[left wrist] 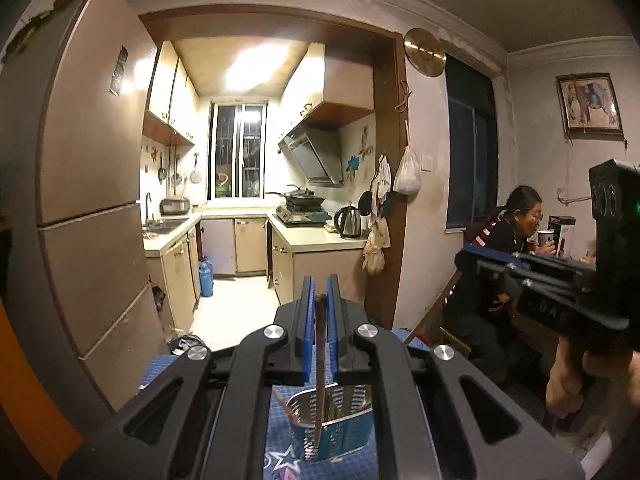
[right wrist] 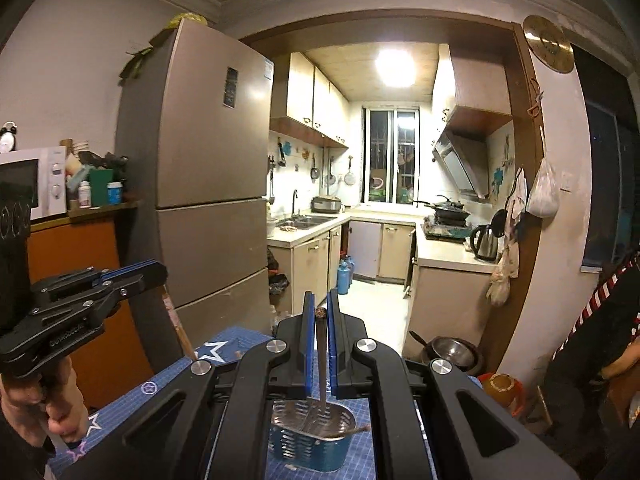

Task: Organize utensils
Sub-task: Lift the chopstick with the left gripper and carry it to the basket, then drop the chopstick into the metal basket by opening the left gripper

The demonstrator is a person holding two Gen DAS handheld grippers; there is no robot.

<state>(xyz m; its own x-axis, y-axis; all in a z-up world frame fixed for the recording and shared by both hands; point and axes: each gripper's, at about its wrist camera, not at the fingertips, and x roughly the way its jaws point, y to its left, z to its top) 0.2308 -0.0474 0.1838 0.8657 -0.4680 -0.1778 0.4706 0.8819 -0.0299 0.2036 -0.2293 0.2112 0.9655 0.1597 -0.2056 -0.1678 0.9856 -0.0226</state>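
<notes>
One slim utensil is clamped in the left gripper, and a second utensil in the right gripper. Both hang over one perforated metal holder (another utensil lies inside it) on the blue star-patterned tablecloth. One person sits nearby.

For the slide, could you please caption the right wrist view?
Right gripper shut on a chopstick above the metal holder.
</notes>
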